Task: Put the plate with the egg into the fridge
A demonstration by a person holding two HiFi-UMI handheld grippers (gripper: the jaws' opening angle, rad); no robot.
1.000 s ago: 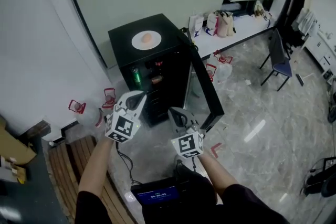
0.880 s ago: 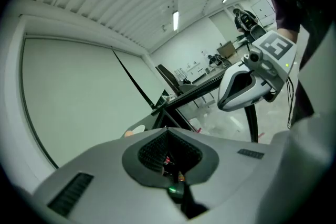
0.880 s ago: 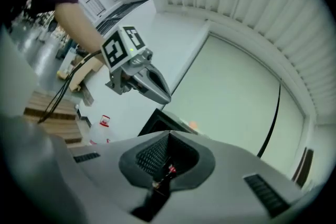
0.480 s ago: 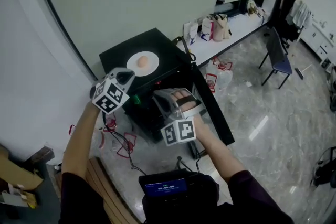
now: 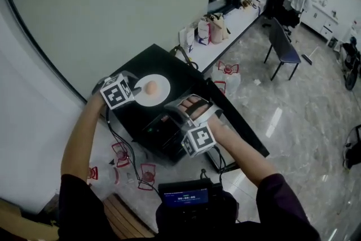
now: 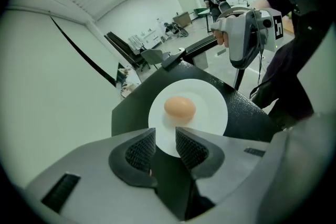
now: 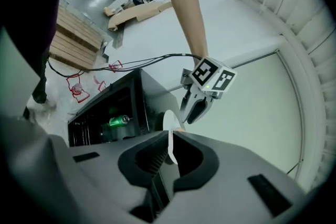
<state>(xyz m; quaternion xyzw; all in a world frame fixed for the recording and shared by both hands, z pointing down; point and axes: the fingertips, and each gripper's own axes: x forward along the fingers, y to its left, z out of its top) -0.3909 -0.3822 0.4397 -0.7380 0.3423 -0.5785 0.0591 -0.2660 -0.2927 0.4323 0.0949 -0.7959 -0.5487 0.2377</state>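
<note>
Hovering left gripper (image 6: 165, 136), jaws narrowly apart and empty, at rim of plate (image 5: 162, 91) | right gripper (image 7: 170, 136) closed on nothing, near open door (image 5: 237, 127) | plate with egg (image 5: 150, 86) sits atop fridge (image 5: 169, 65), unlifted | done: door open | left: grip, lift, shelve inside

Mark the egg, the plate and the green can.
egg (image 6: 180, 107), left gripper view, middle of shell
plate (image 6: 212, 113), left gripper view, bare white right of egg
green can (image 7: 118, 121), right gripper view, middle of its side

Dark sleeves (image 5: 76, 203), grey left gripper (image 6: 165, 140) — marker cube (image 5: 117, 93)
</note>
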